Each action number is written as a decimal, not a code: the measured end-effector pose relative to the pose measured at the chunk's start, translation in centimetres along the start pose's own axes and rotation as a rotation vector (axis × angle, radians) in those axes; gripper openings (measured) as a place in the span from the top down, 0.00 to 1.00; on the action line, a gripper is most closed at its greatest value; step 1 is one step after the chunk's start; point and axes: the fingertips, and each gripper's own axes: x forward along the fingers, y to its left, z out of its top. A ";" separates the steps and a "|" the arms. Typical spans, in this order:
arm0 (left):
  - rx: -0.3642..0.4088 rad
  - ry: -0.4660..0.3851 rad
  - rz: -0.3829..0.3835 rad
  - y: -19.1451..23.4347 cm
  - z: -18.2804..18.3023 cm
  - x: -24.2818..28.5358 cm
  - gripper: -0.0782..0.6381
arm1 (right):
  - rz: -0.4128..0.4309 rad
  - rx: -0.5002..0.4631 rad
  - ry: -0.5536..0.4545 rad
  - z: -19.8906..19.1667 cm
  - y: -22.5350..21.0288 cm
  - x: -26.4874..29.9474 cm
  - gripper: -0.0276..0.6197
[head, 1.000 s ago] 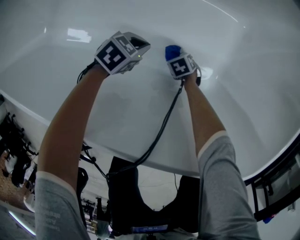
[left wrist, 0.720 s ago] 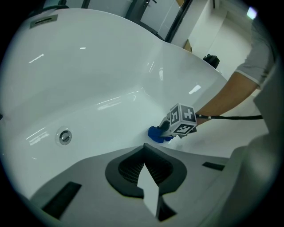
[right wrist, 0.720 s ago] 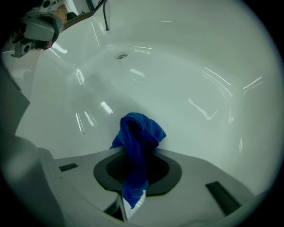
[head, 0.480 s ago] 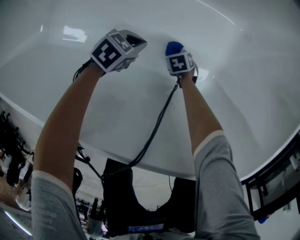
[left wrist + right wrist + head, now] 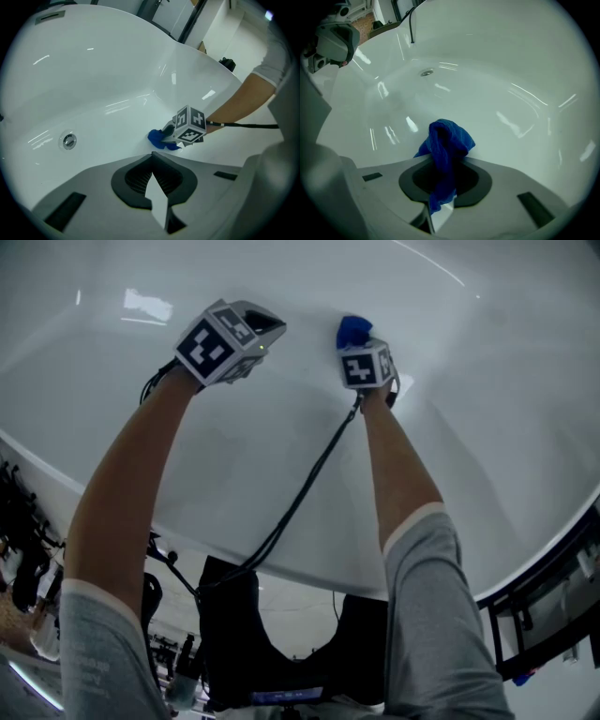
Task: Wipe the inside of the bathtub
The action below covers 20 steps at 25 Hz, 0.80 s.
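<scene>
pinching blue cloth point(image 5: 446, 138) in right gripper point(image 5: 440, 201) against bathtub point(image 5: 513, 70) wall; left gripper point(image 5: 153, 160) closed, empty

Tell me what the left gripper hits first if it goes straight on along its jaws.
Most likely the glossy white bathtub wall, just beside the crumpled blue cloth held in the right gripper. Depth is unclear, so the left gripper might brush that cloth first.
</scene>
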 end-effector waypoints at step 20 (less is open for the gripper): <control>-0.025 -0.010 0.006 0.5 -1.7 0.2 0.88 | 0.152 -0.006 -0.013 3.8 8.2 1.8 0.86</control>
